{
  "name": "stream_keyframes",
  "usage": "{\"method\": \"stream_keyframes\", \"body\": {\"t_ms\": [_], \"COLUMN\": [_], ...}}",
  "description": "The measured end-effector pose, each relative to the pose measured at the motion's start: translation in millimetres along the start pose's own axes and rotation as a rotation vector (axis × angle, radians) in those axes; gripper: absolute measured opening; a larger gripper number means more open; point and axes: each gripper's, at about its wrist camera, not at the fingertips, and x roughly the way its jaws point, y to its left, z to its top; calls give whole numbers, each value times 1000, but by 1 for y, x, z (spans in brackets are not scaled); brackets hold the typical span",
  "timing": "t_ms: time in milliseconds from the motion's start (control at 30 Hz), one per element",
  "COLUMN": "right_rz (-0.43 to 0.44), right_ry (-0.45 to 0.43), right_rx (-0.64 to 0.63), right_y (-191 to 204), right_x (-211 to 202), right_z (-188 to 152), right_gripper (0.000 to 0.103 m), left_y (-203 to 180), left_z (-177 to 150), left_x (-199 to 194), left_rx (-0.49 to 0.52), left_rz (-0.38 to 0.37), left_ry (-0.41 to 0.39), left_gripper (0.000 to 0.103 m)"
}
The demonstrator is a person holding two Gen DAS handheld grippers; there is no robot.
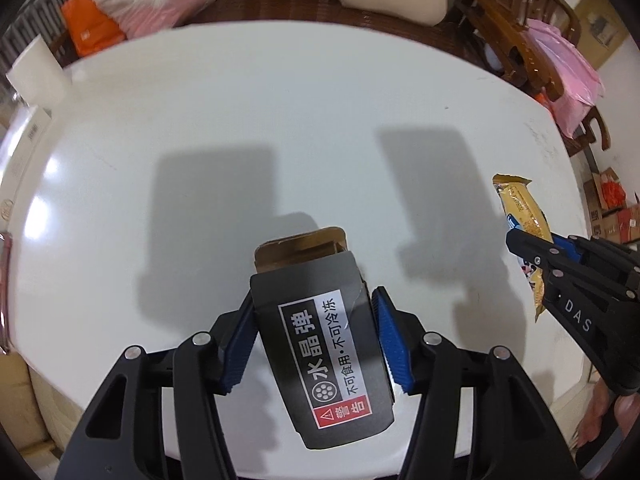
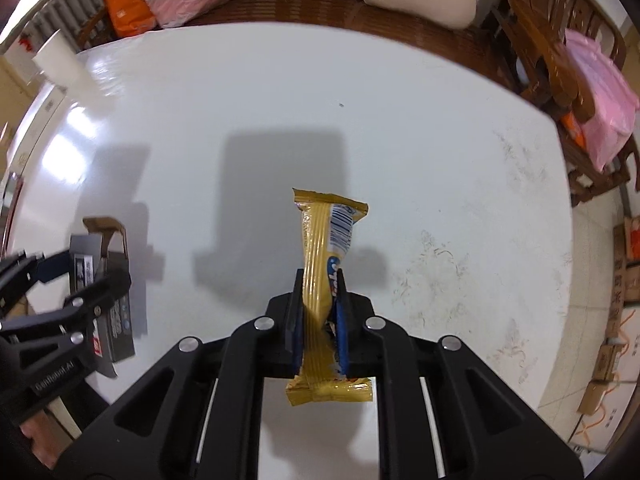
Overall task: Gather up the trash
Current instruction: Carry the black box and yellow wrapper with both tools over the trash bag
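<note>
Both your grippers are loaded above the white table (image 1: 280, 92): left gripper (image 1: 316, 340), half open, clamps the dark carton (image 1: 320, 356); right gripper (image 2: 318, 320), nearly closed, pinches the yellow wrapper (image 2: 320, 264).

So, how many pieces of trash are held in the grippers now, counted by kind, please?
Dark grey cardboard box, top flaps open, in the left gripper: 1
Yellow snack wrapper, in the right gripper: 1
Total: 2
No other trash shows on the white table.
</note>
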Motion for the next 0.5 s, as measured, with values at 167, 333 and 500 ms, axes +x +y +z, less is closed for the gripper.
{"method": "stream_keyframes", "body": {"t_ms": [167,333,500], "right_rz": [14,25,36], "right_ry": [-58,-104,-147], "right_rx": [-36,-72,-98], "right_y": [17,34,53], "right_x": [-32,-61,-87], "right_z": [-18,-46,-80], "right_gripper": [13,13,13], "left_y": [-7,-15,-10], "left_z": [-5,-23,-60], "left_x": [-22,-50,-68], "left_rx": [51,92,135], "left_rz": [8,-25,-37], "left_ry": [-62,-101,-124], "left_gripper": [55,55,55]}}
